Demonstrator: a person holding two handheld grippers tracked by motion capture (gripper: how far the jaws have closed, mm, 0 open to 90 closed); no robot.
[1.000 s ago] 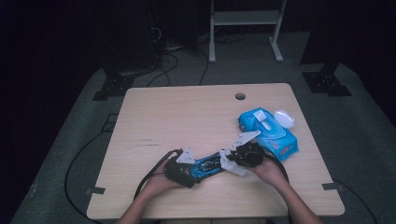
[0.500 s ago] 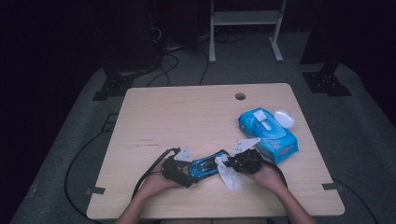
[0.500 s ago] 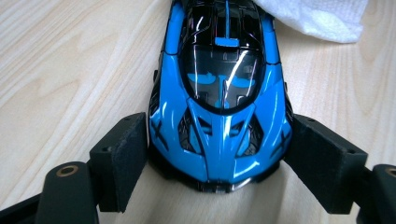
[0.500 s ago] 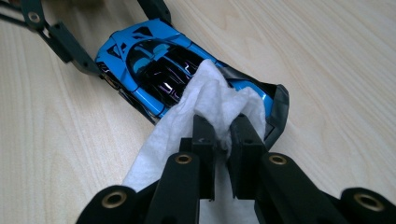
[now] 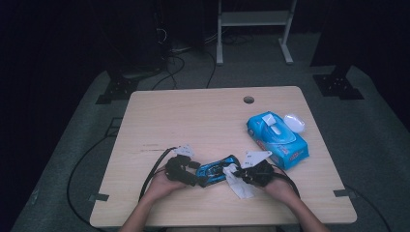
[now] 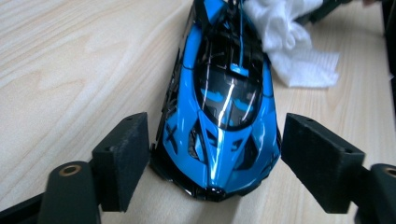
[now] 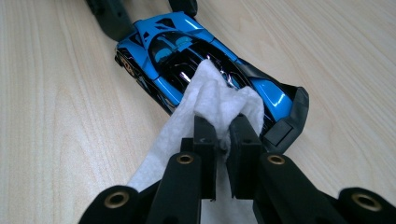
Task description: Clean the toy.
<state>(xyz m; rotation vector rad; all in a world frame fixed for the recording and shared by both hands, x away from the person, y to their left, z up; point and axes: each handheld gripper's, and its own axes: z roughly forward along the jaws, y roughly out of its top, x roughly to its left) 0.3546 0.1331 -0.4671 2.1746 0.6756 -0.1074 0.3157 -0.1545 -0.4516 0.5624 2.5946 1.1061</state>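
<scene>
A shiny blue and black toy car [image 5: 215, 170] lies on the wooden table [image 5: 193, 121] near its front edge. My left gripper [image 5: 198, 174] holds the car's nose [image 6: 224, 93] between its two pads, which have just closed a little further on the car's sides. From the right, my right gripper [image 5: 237, 175] is shut on a crumpled white wipe [image 7: 217, 100]. The wipe is pressed onto the car's rear deck [image 7: 173, 51], and its loose end [image 5: 240, 186] trails on the table. The left gripper [image 7: 149, 11] appears at the car's far end in the right gripper view.
A blue packet of wipes [image 5: 277, 135] with an open flap lies to the right, and a small white object [image 5: 294, 122] lies beside it. The table has a round cable hole [image 5: 248, 99] at the back. Black cables [image 5: 154, 169] trail off the front left.
My right gripper has come down and to the left with the wipe, from beside the packet onto the car's rear. The left gripper and the car have stayed put.
</scene>
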